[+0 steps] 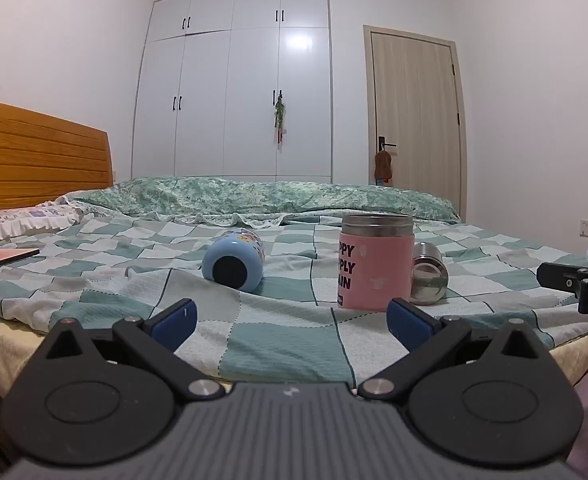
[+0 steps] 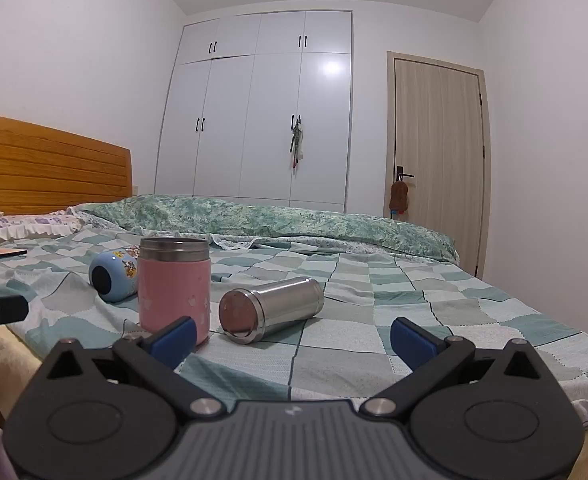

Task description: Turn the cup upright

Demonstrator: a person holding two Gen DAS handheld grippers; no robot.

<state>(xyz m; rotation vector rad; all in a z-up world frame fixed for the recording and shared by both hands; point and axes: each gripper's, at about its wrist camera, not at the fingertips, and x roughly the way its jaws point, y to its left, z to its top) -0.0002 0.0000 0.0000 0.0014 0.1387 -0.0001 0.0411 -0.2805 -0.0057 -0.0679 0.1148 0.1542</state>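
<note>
A pink cup (image 1: pixel 373 268) with a steel rim stands upright on the checked bedsheet (image 1: pixel 286 344); it also shows in the right wrist view (image 2: pixel 174 288). A blue cartoon cup (image 1: pixel 234 260) lies on its side to its left, base toward me, also in the right wrist view (image 2: pixel 114 276). A steel cup (image 2: pixel 270 308) lies on its side right of the pink cup, partly hidden behind it in the left wrist view (image 1: pixel 429 280). My left gripper (image 1: pixel 290 320) is open and empty, short of the cups. My right gripper (image 2: pixel 294 336) is open and empty, just before the steel cup.
A folded green quilt (image 1: pixel 262 196) lies across the far side of the bed. A wooden headboard (image 1: pixel 34 156) and pillow (image 1: pixel 18 220) are at the left, with a flat pink book (image 1: pixel 2 258). White wardrobe (image 1: pixel 234 92) and door (image 1: pixel 413 112) stand behind.
</note>
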